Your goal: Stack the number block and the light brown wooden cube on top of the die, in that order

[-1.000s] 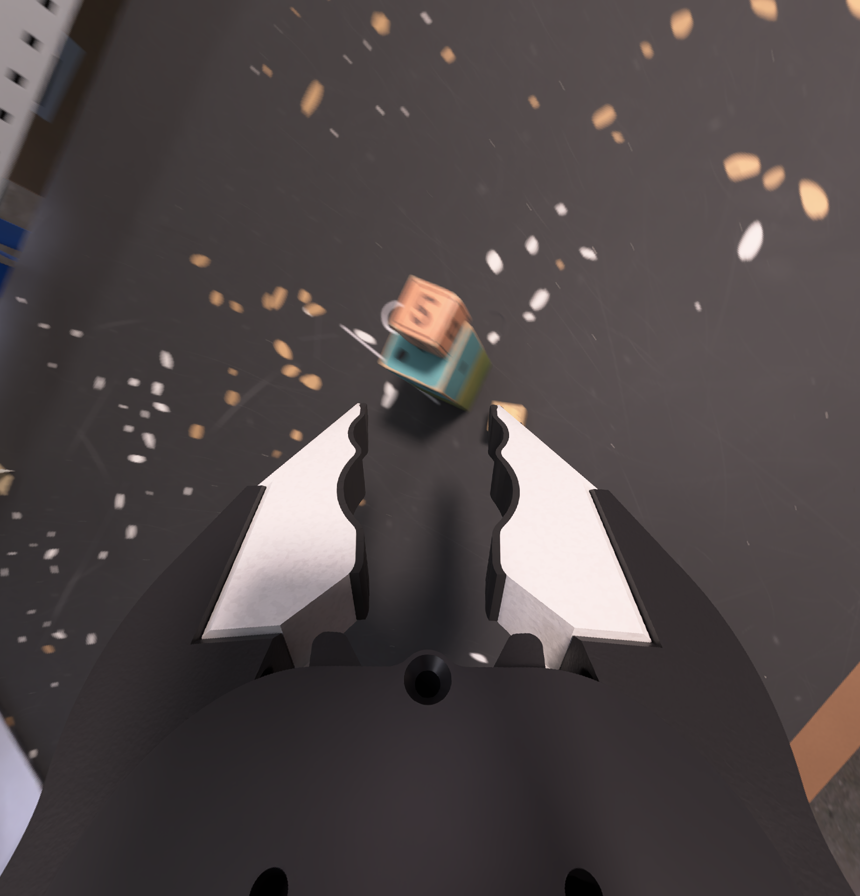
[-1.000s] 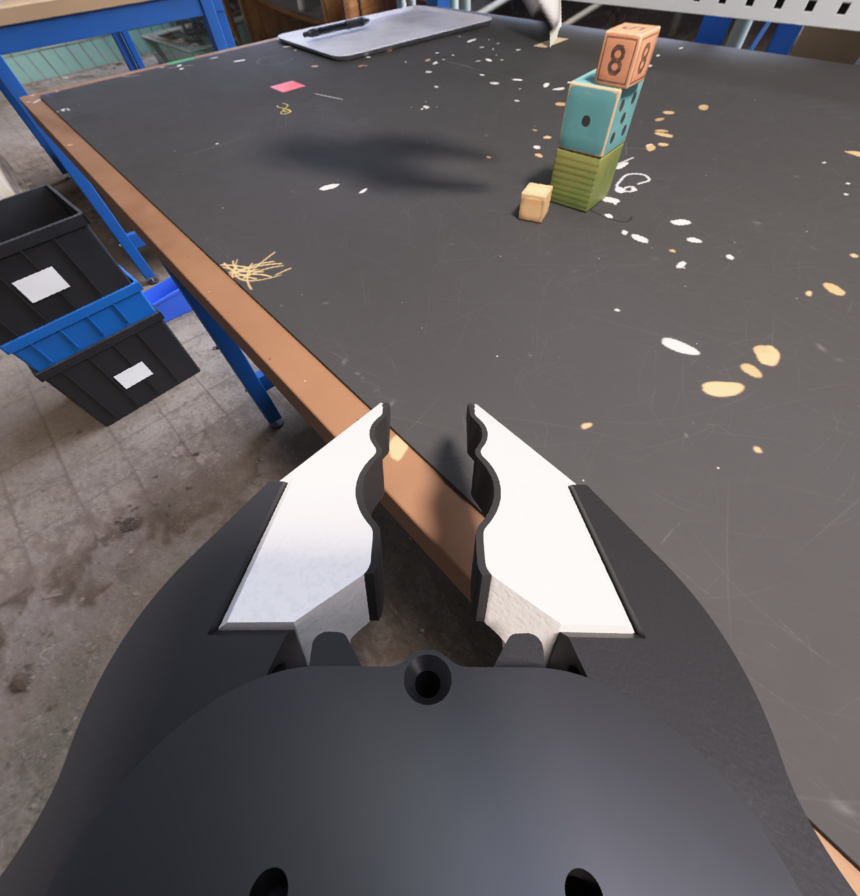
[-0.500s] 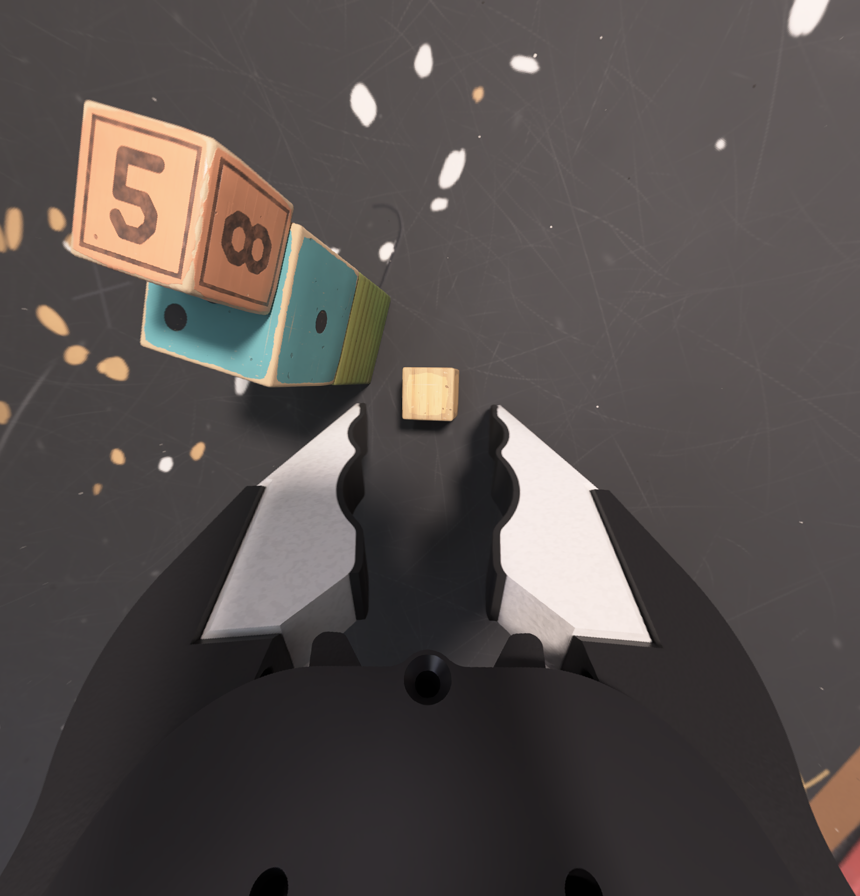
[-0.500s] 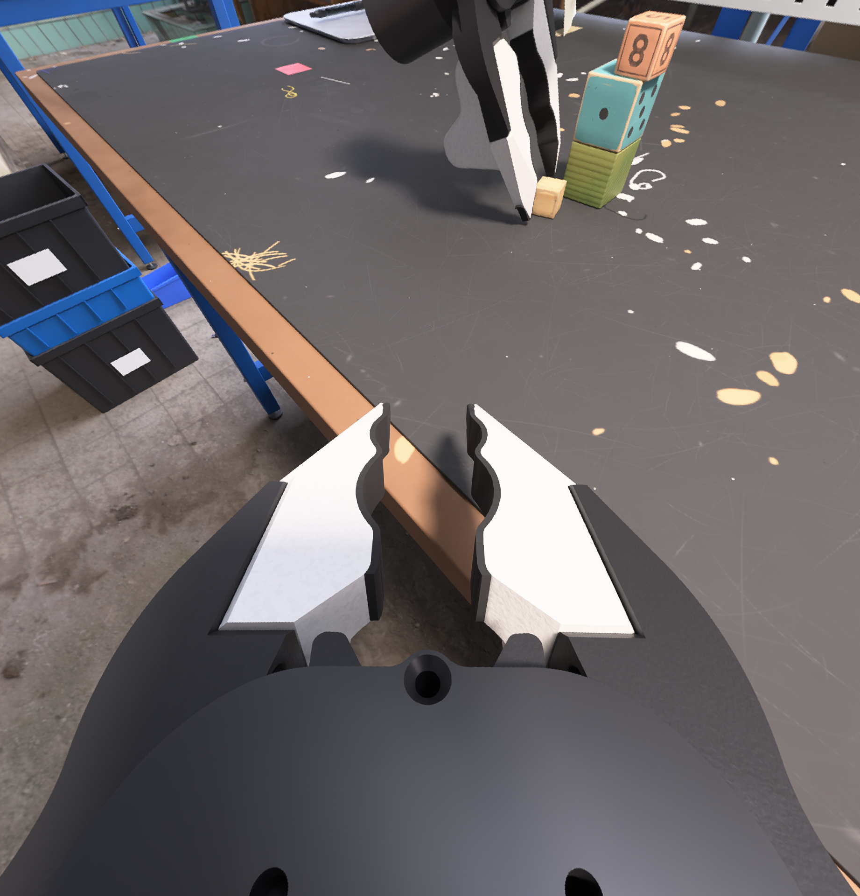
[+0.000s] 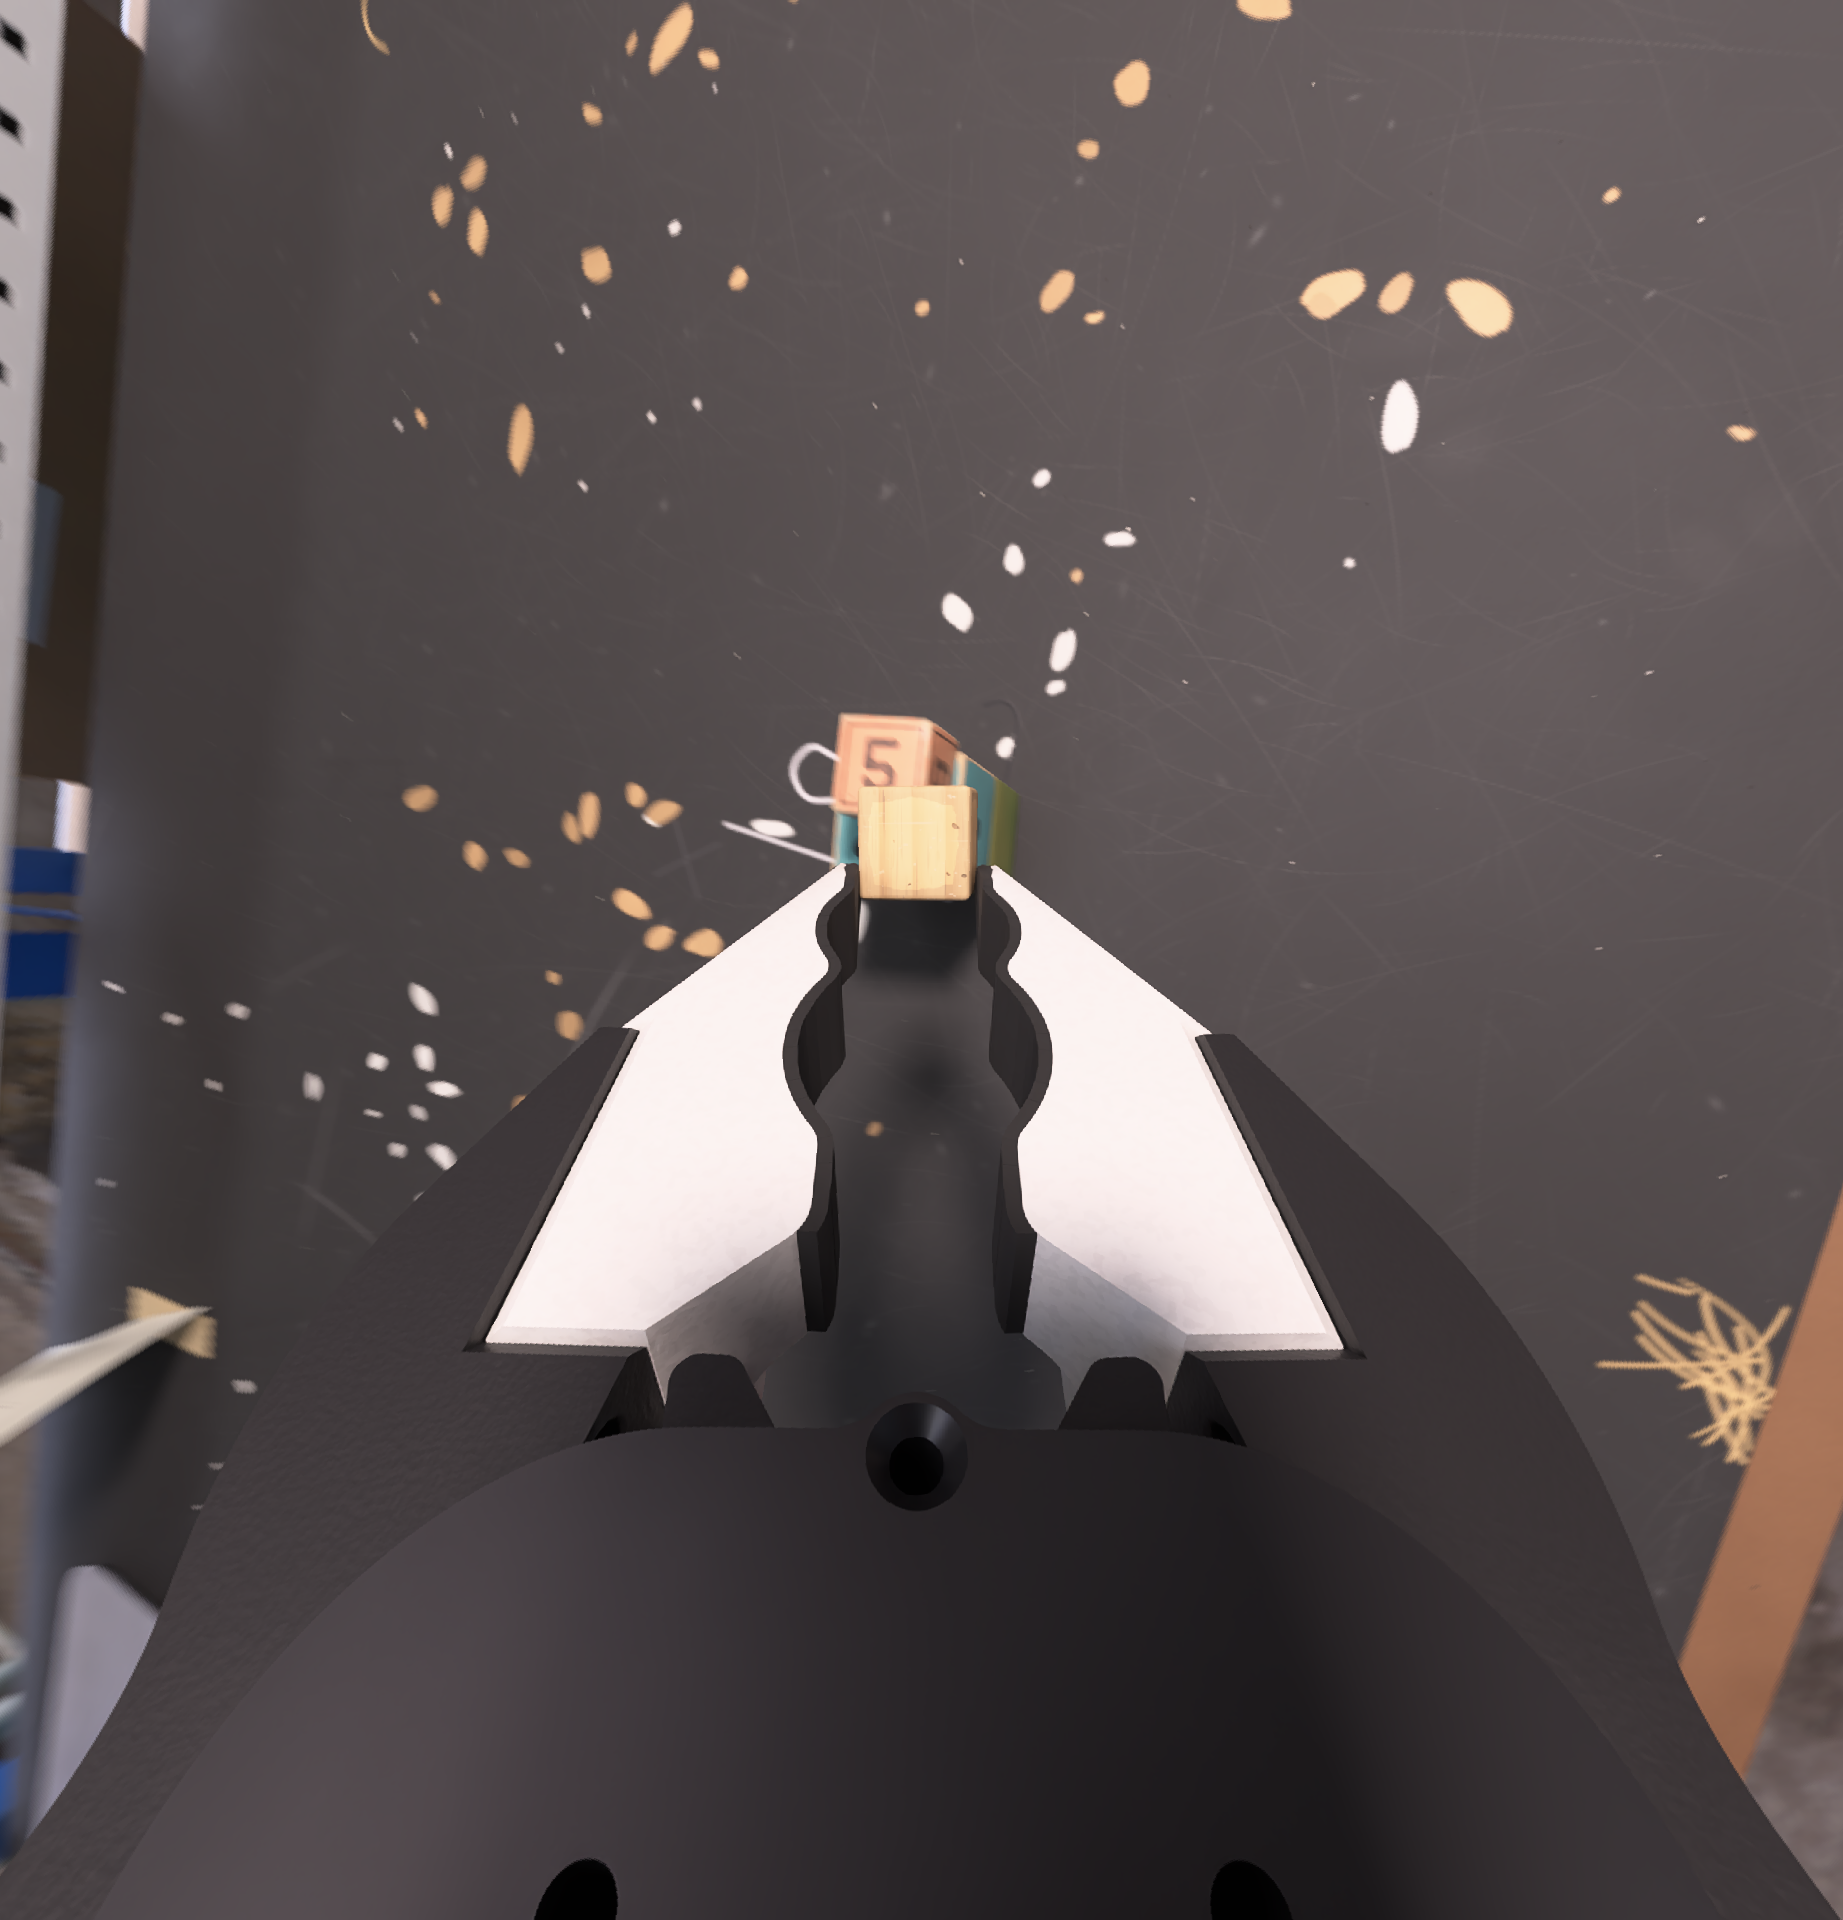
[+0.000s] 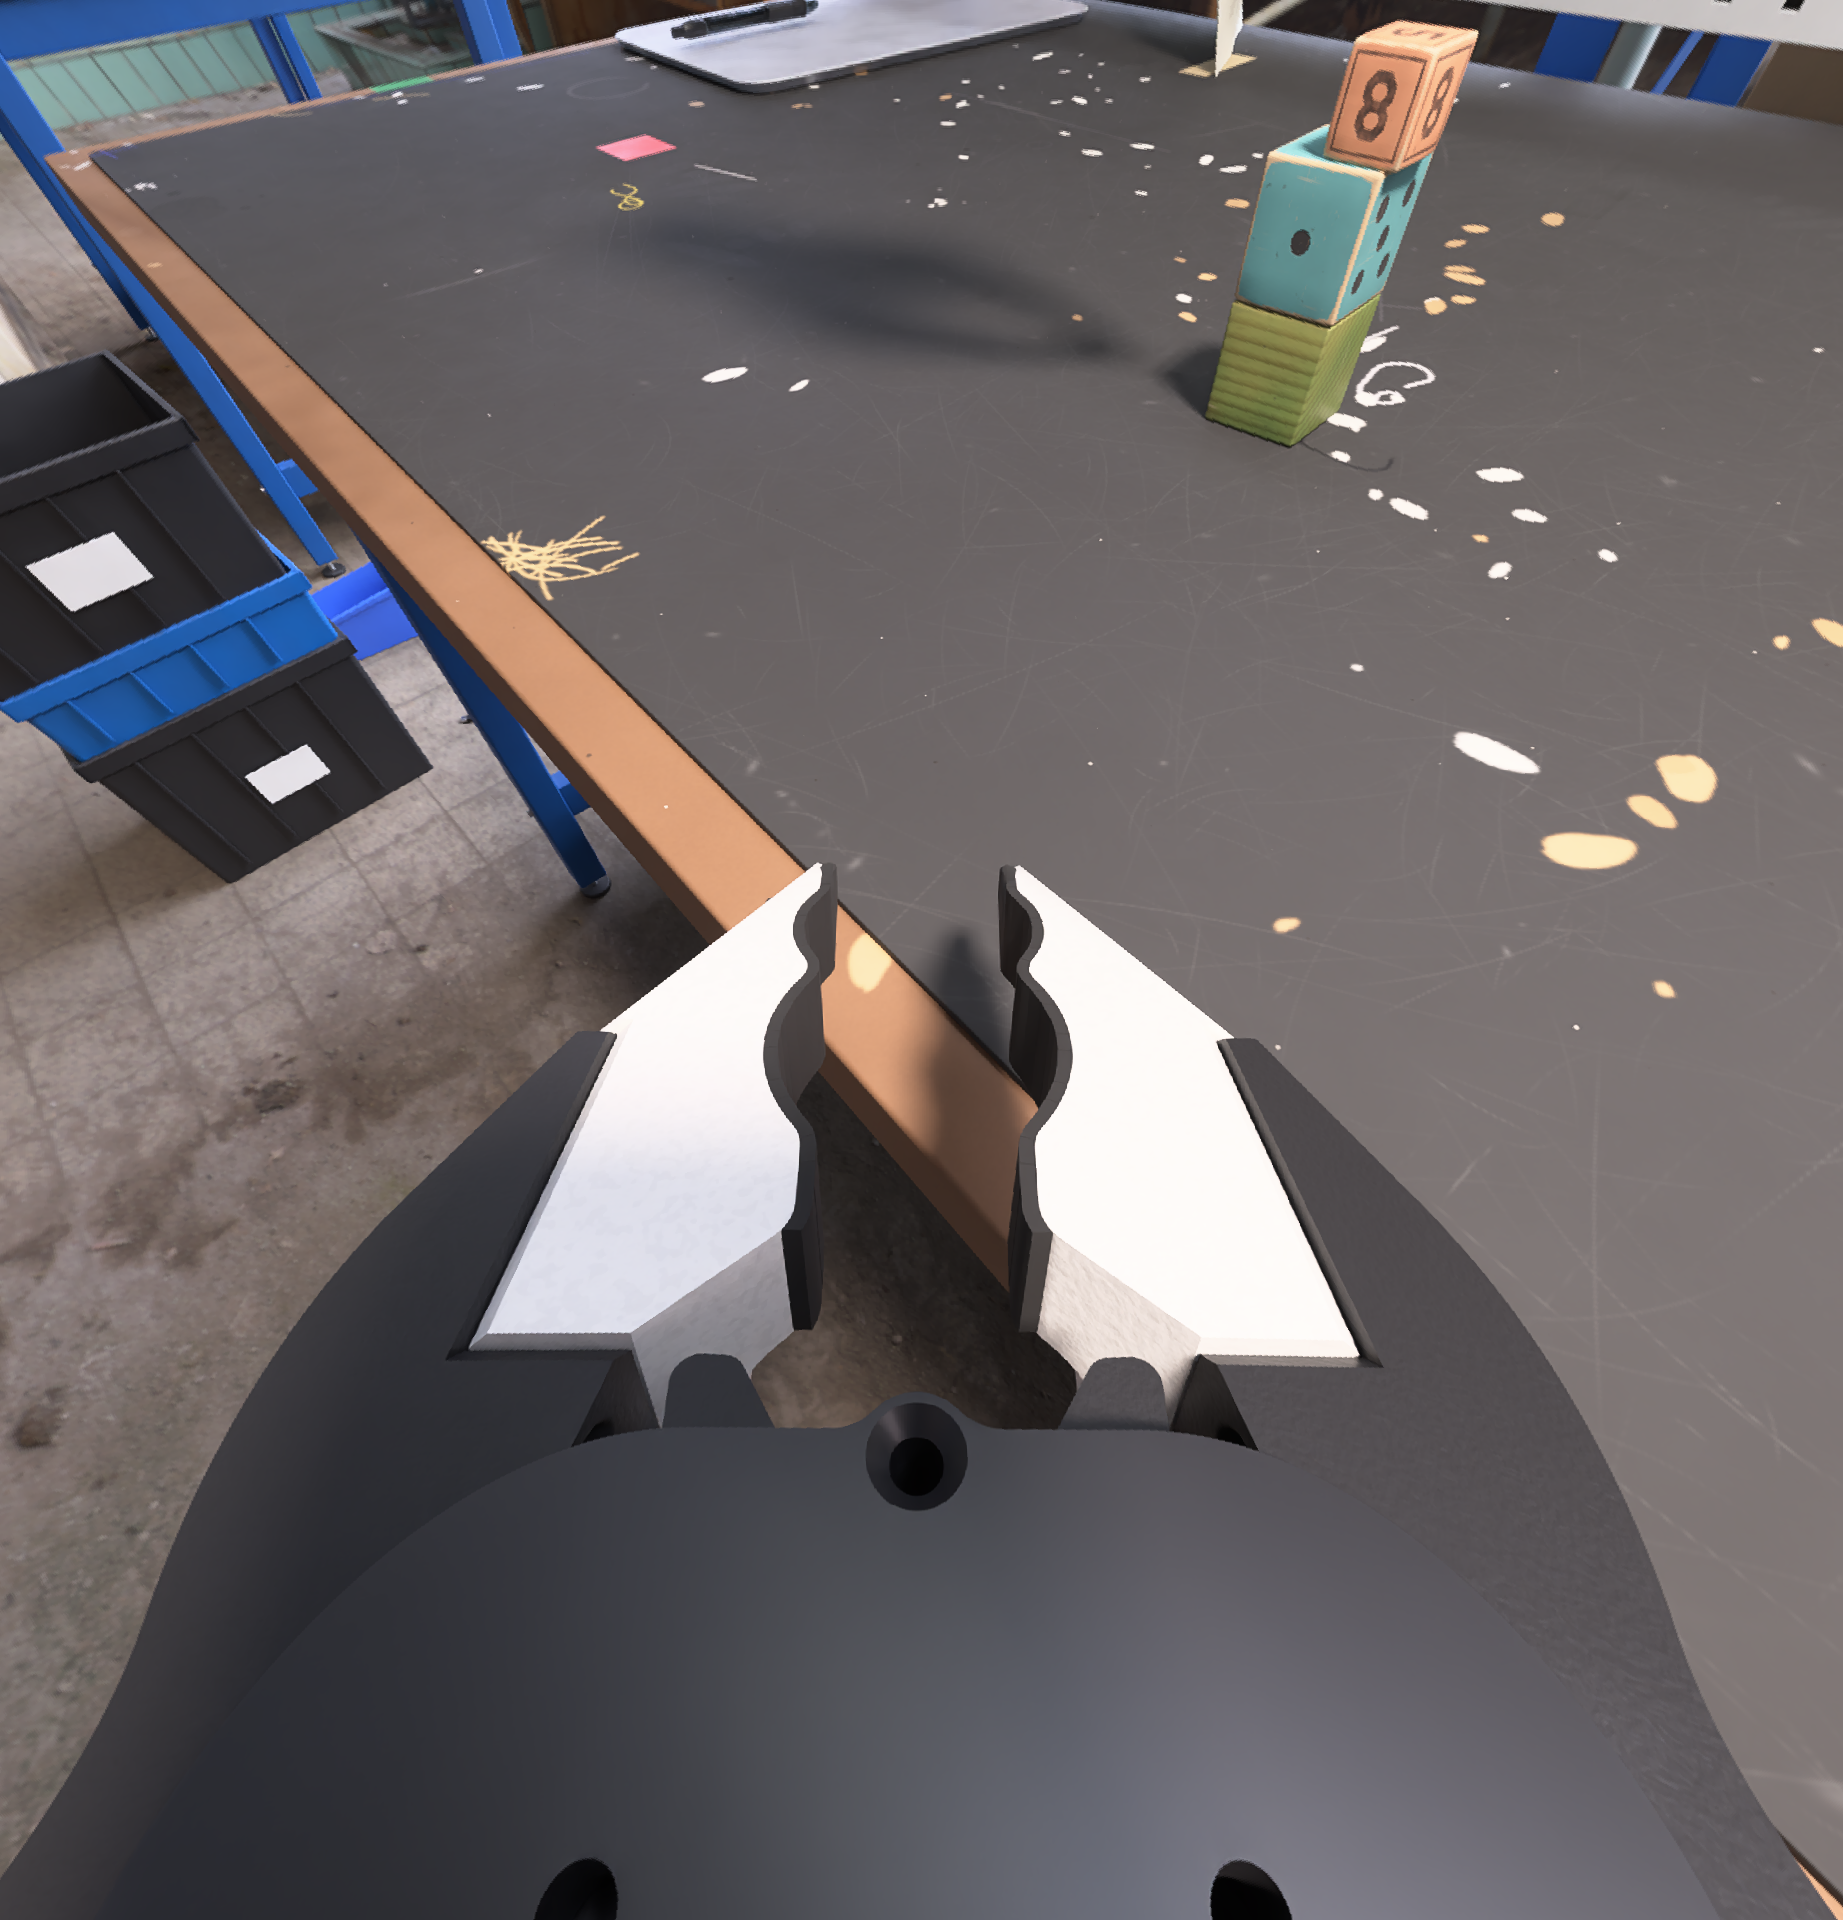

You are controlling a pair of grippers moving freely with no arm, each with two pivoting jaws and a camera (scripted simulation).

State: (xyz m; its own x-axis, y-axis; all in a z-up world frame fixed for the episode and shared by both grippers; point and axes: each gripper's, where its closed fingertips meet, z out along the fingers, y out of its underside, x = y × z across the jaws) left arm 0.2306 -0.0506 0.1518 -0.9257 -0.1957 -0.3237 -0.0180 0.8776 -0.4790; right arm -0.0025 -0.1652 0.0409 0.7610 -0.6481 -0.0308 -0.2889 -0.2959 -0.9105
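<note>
My left gripper (image 5: 915, 883) is shut on the light brown wooden cube (image 5: 915, 842) and holds it high above the table, over the stack. Below it the orange number block (image 5: 881, 756) shows, with the teal die (image 5: 971, 781) and a green block (image 5: 1006, 816) peeking out under it. In the right wrist view the stack stands at the far right: the number block (image 6: 1400, 96) on the die (image 6: 1332, 234) on the ridged green block (image 6: 1286, 369). My right gripper (image 6: 917, 904) is open and empty, over the table's brown edge (image 6: 543, 665). The left gripper is out of the right wrist view.
The dark table (image 6: 1104, 623) is speckled with paint. A clipboard with a pen (image 6: 844, 36) and a pink note (image 6: 636, 148) lie at the far side. A straw tuft (image 6: 558, 553) lies near the edge. Black and blue bins (image 6: 148, 634) sit on the floor at left. A perforated rack (image 5: 3, 416) stands beside the table.
My left gripper closed on the wooden cube, lifted it off the table and rose high over the stack. It has left the right wrist view. The right gripper stayed still.
</note>
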